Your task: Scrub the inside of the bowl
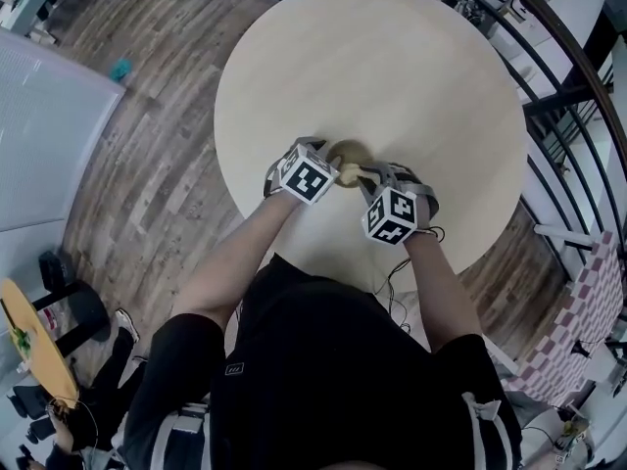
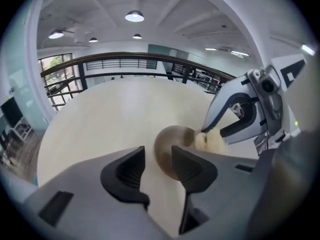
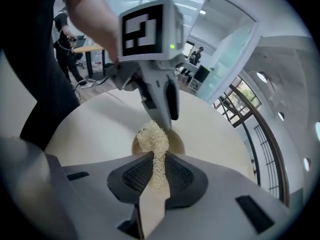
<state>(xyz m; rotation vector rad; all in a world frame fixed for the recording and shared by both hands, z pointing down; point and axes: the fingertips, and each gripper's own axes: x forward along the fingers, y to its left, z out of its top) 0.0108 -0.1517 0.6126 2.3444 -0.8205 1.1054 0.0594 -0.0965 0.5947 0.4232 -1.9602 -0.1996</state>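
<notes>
While the head view looks steeply down on a round, pale, smooth bench (image 1: 392, 67) over a wood-plank floor (image 1: 147, 164), it shows the task's things only as a small cluster between the two marker cubes: a little brown bowl (image 1: 345, 151) near the bench's near side, with the left gripper (image 1: 328, 164) and the right gripper (image 1: 367, 177) meeting over it and their jaws mostly hidden under the cubes. What that view hides, the left gripper view gives: the left gripper (image 2: 157, 171) has its two dark ribbed pads (image 2: 125, 171) standing apart with a clear gap and nothing clamped between them; the bowl (image 2: 167, 144), round, dull brown and matte, sits on the bench just beyond them, partly behind the right-hand pad. Off to the right there, the right gripper (image 2: 212, 131) brings a pale tuft to the bowl's far rim. Only the right gripper view shows what that tuft is: the right gripper (image 3: 156, 176) is closed tight on a scrubber (image 3: 152, 144), a cream, open-mesh, fibrous wad pinched flat between cross-hatched black pads and fluffing out above them, in front of the bowl (image 3: 176, 144). Whether the scrubber touches the bowl cannot be told. Across from it the left gripper (image 3: 162, 111) points down at the bowl, grey and smooth-shelled, under its black-and-white cube. A dark curved railing (image 2: 125, 61) and round ceiling lamps (image 2: 134, 16) appear only in the gripper views.
</notes>
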